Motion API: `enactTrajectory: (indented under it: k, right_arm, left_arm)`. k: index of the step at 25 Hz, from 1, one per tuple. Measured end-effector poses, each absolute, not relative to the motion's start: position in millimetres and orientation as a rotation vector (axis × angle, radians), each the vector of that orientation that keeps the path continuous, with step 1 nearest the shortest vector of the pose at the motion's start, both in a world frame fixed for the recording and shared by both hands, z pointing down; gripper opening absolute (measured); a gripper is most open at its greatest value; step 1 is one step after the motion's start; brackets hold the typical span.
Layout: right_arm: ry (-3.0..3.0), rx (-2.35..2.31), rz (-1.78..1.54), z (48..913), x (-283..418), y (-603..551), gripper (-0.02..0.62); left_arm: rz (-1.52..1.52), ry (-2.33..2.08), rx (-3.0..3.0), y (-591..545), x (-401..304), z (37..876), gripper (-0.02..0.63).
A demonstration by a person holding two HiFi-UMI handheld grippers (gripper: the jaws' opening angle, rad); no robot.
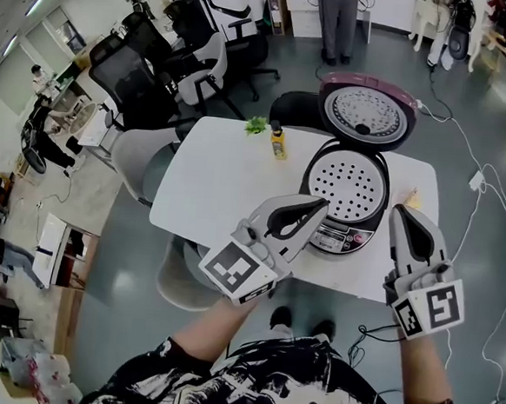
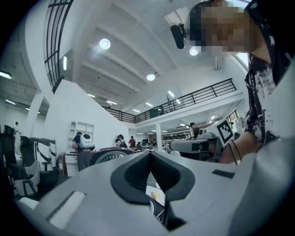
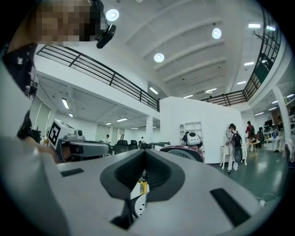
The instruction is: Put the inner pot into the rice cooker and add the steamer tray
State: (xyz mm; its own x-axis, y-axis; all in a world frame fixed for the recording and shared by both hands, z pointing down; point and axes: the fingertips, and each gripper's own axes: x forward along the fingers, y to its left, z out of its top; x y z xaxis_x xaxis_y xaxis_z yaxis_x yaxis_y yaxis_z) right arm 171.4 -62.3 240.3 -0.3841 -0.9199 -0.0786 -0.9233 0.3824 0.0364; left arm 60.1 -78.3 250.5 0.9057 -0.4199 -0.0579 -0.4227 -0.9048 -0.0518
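Note:
The rice cooker [image 1: 348, 237] stands on the white table [image 1: 219, 185] with its lid [image 1: 367, 112] swung up and back. A white perforated steamer tray [image 1: 349, 182] lies in its mouth; the inner pot beneath is hidden. My left gripper [image 1: 321, 203] hovers level at the cooker's front left rim, shut and empty. To the cooker's right my right gripper [image 1: 400, 211] is also shut with nothing in it. In the right gripper view the right gripper [image 3: 144, 150] has its jaws together, and a bit of the tray [image 3: 138, 205] shows below them. In the left gripper view the left gripper [image 2: 150, 152] also has its jaws together.
A yellow bottle [image 1: 279, 142] and a green leafy item [image 1: 256, 125] sit at the table's far edge. Office chairs [image 1: 202, 71] stand beyond the table to the left. A person [image 1: 337, 20] stands at the back. Cables [image 1: 485, 185] trail over the floor at right.

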Motion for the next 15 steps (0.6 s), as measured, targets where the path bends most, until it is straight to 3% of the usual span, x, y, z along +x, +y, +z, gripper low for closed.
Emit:
enactTrajectory:
  k: [15]
  right_arm:
    - [2.594,-1.72,0.107,246.6,170.3,-68.7,0.0]
  left_arm:
    - [0.069,0.647,-3.014,-80.7,66.9,252.0,0.005]
